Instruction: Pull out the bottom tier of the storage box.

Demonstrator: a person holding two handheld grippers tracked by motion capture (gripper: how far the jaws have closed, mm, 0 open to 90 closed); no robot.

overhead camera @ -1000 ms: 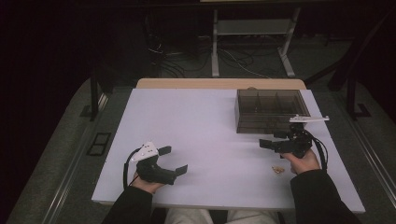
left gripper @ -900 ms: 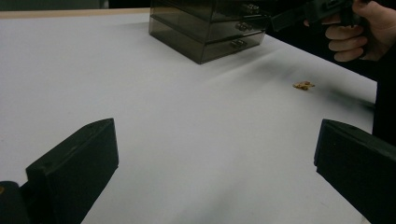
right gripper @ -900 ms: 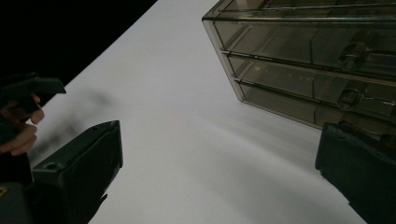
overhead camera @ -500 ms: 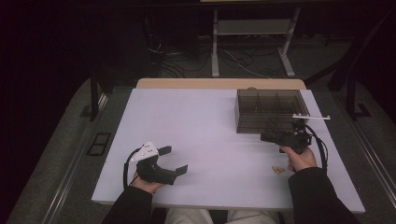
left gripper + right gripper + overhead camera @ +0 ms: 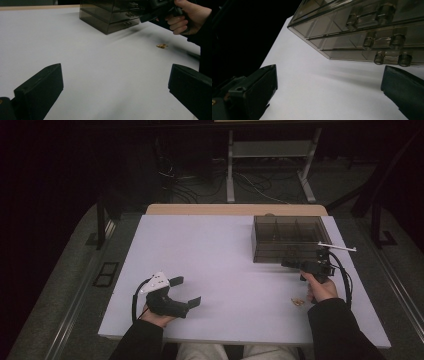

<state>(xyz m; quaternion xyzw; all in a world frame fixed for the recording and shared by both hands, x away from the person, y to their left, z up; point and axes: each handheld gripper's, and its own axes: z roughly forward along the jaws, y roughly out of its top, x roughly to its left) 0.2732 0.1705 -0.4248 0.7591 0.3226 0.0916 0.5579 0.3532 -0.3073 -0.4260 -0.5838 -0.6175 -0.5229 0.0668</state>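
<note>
At the far right of the surface (image 5: 210, 260), the right claw (image 5: 329, 87) nears a drawer box (image 5: 287, 239).
Smoky, see-through plastic, the box stacks three shallow drawers, each with a two-knobbed pull (image 5: 390, 58). The right claw, spread wide and empty, is just short of the lowest pull, so this looks like the approach; next it should ease in and close on that pull. A small gold scrap (image 5: 297, 302) lies near the right hand (image 5: 320, 289). The left claw (image 5: 186, 291) rests agape, well apart.
</note>
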